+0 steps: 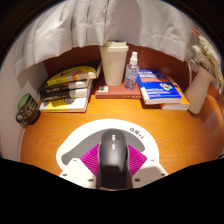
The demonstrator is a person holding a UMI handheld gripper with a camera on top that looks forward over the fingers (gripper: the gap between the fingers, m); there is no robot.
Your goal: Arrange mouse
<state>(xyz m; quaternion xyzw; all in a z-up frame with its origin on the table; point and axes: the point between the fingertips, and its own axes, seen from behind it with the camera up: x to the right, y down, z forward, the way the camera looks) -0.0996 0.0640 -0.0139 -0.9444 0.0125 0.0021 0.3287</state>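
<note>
A dark grey computer mouse [113,158] lies between my gripper's [113,160] two fingers, and the pink pads [92,158] press against both of its sides. It is held over a white oval mouse mat [90,135] on the wooden desk [50,140]. I cannot tell whether the mouse rests on the mat or hangs just above it. The mouse's front points away from me, toward the back of the desk.
Stacked books [68,88] stand at the back left. A white container [115,62] and a clear pump bottle [131,70] stand at the back centre on a red book [110,92]. A blue book [162,90] lies at the back right.
</note>
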